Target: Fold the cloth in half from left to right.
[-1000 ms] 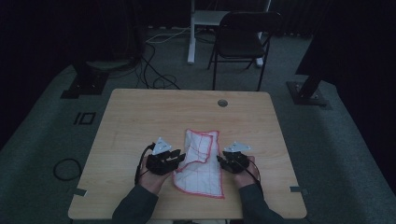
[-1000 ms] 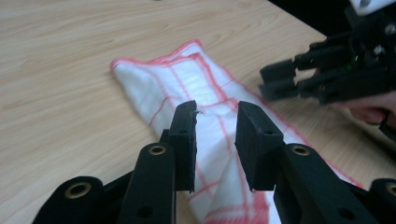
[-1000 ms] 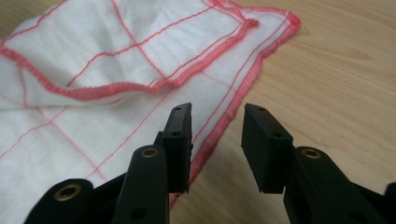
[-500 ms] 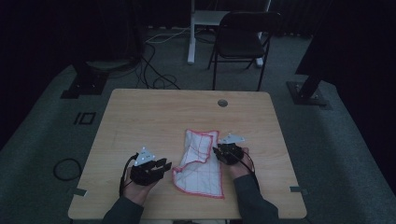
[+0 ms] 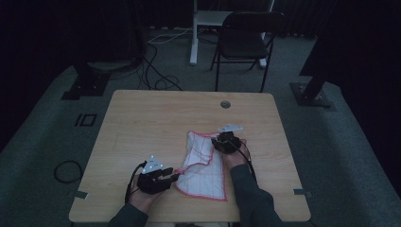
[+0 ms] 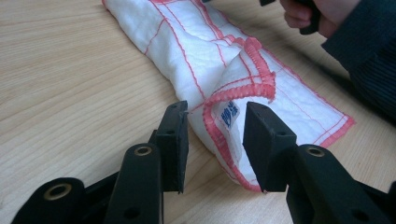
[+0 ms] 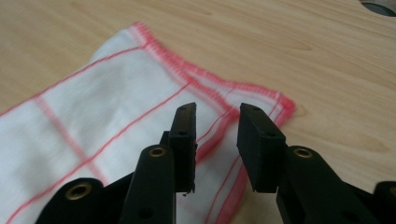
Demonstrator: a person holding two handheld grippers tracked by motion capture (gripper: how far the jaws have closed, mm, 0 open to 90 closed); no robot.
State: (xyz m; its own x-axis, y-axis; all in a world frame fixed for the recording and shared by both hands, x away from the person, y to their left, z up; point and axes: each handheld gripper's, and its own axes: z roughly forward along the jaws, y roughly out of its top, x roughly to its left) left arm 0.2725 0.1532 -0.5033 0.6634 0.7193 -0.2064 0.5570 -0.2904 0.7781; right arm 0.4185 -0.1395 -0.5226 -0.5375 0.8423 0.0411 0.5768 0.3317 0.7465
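Note:
A white cloth with red stripes and red hem lies partly folded on the wooden table. My left gripper lies at its near left corner. In the left gripper view the jaws have just been opening and stand apart around a folded corner of the cloth with a blue label, without pressing it. My right gripper is over the far right corner. Its jaws have opened a little, with the cloth lying flat beneath the gap.
A round cable hole sits near the table's far edge. Behind the table stand a dark chair and a white post. Cables and black stand bases lie on the floor.
The left gripper has moved left and toward the near edge, and its jaws have spread. The right gripper has slid up the cloth to its far corner. The cloth's left edge lies folded over.

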